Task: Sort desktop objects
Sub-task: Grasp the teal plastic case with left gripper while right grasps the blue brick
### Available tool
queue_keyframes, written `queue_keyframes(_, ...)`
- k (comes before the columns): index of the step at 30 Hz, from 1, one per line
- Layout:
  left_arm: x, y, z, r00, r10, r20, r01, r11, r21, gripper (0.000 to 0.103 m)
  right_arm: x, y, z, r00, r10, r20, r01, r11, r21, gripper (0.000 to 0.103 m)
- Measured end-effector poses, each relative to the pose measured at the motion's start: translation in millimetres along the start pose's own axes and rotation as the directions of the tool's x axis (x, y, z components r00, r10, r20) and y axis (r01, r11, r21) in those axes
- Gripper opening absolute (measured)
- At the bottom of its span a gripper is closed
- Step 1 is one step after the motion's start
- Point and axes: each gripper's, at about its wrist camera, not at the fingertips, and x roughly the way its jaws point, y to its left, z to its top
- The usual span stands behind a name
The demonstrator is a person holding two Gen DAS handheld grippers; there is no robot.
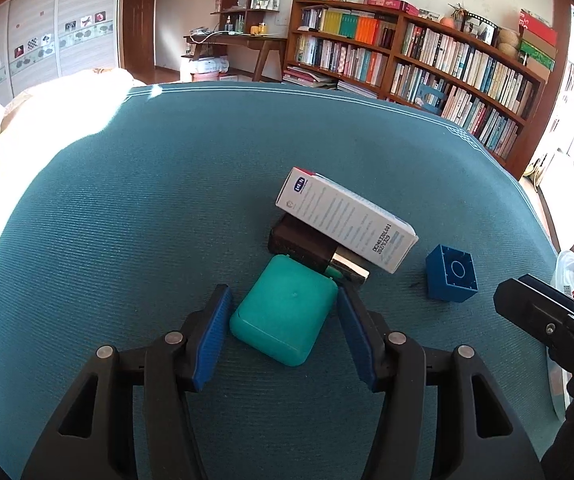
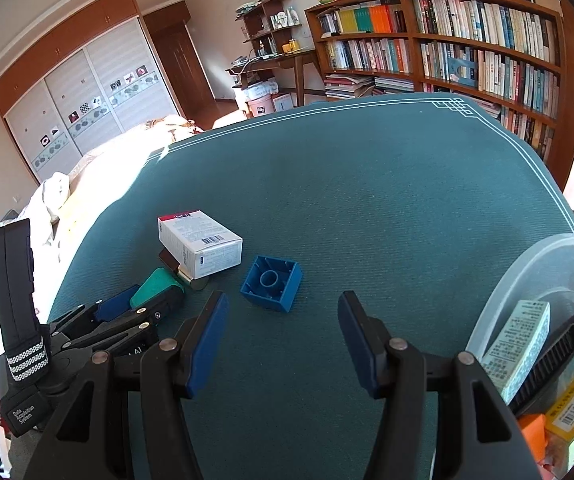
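Between my left gripper's wide-spread blue pads sits the teal case, not yet pinched; it touches a dark block under a tilted white carton. I judge the grasp is the step in hand: next I must close squarely without nudging that pile. My right gripper hangs open and empty near the blue brick, with the clear bin at its right. Teal cloth covers the table; bookshelves stand behind.
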Motion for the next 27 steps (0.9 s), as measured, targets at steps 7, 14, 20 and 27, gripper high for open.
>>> queue_keyframes(7, -3, -4, -2, 1.000, 0.002, 0.013, -0.002, 1.000, 0.022, 0.050, 13, 7, 2, 1.000, -0.006, -0.015, 0.006, 1.000, -0.023, 0.062)
queue_keyframes(14, -5, -3, -4, 1.000, -0.004, 0.018, 0.004, 1.000, 0.022, 0.048, 32, 6, 2, 0.999, -0.034, -0.042, 0.033, 0.999, -0.021, 0.062)
queue_keyframes(20, -4, -3, -4, 1.000, -0.007, 0.018, 0.007, 1.000, 0.017, 0.048, 48, 6, 8, 0.996, -0.063, -0.055, 0.061, 0.998, -0.032, 0.062)
queue_keyframes(27, -3, -3, -4, 1.000, -0.006, 0.018, 0.006, 1.000, 0.018, 0.048, 54, 15, 6, 0.992, -0.125, -0.034, 0.122, 0.989, -0.088, 0.058)
